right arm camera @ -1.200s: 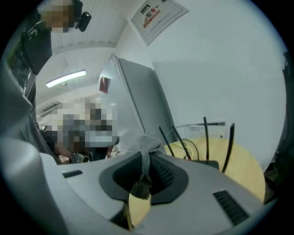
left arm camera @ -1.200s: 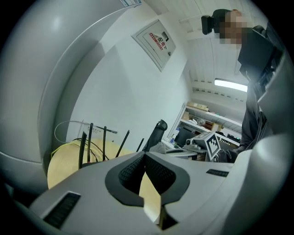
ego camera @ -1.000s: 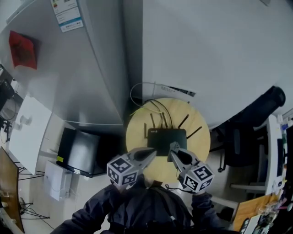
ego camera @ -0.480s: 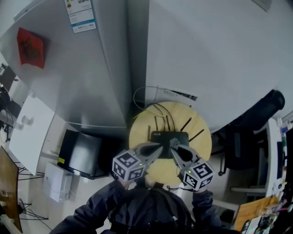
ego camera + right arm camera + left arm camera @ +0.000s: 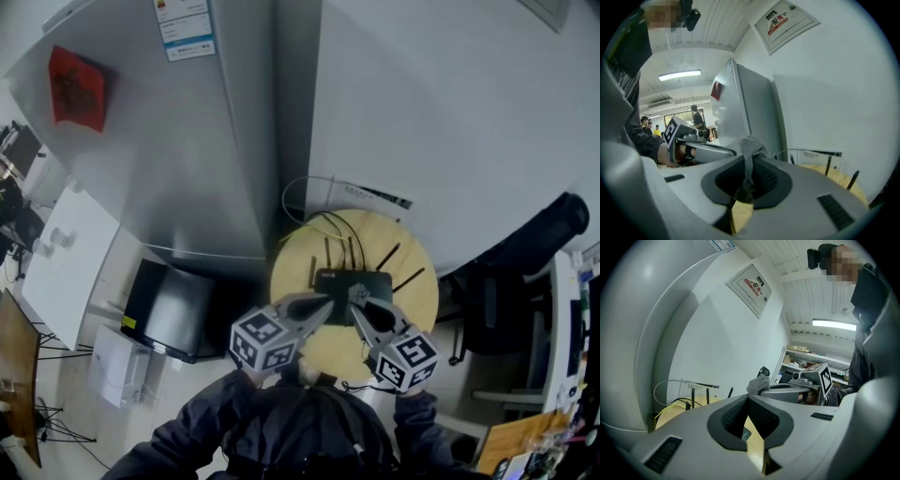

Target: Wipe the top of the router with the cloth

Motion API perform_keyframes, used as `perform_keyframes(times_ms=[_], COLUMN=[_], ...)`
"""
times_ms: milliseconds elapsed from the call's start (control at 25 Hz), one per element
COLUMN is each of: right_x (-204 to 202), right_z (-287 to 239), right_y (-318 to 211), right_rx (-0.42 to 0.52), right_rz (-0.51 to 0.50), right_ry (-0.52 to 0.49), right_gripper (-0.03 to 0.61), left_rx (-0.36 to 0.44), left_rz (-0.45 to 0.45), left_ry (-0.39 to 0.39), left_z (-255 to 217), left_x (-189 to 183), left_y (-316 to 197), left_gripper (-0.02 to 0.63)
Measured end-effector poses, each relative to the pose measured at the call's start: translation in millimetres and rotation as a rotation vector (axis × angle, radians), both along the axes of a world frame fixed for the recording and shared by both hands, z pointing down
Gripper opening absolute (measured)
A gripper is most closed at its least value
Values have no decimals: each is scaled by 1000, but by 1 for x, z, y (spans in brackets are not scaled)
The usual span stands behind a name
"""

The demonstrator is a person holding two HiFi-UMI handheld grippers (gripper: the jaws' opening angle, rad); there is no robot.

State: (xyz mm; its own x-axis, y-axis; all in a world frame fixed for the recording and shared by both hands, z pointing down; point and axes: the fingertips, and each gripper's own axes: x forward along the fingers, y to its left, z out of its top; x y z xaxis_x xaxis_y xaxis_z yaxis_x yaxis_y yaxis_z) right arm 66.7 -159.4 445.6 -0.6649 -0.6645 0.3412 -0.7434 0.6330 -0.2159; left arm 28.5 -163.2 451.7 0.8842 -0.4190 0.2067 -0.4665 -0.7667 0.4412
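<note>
A black router (image 5: 353,283) with several upright antennas (image 5: 693,397) sits on a small round wooden table (image 5: 412,300). Both grippers hover over the router's near edge. My right gripper (image 5: 356,298) is shut on a grey cloth (image 5: 750,149); the cloth sticks up past the jaw tips and shows as a grey wad (image 5: 758,384) in the left gripper view. My left gripper (image 5: 324,303) is just left of it, its jaws shut with nothing between them (image 5: 746,400). Most of the router is hidden by the jaws in both gripper views.
A tall white refrigerator (image 5: 187,141) and a white wall stand right behind the table. Yellow and white cables (image 5: 305,211) and a white box (image 5: 377,195) lie at the table's far edge. A black case (image 5: 169,309) sits on the floor left, a dark chair (image 5: 548,220) right.
The whole scene has slid slightly right and down in the head view. Both grippers stay over the router's near edge, the left tip a little closer to the right one.
</note>
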Motion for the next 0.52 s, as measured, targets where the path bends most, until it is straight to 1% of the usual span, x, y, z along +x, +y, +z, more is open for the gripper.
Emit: perform_keyframes(times_ms=[520], right_x=[3], right_z=[2], right_y=[4], right_rx=[-2], right_rz=[7], right_ry=[0], right_gripper=[66], left_rx=[-5], left_rz=[2], left_ry=[0], left_z=[2], left_x=[1], left_y=[4], left_gripper=[-8])
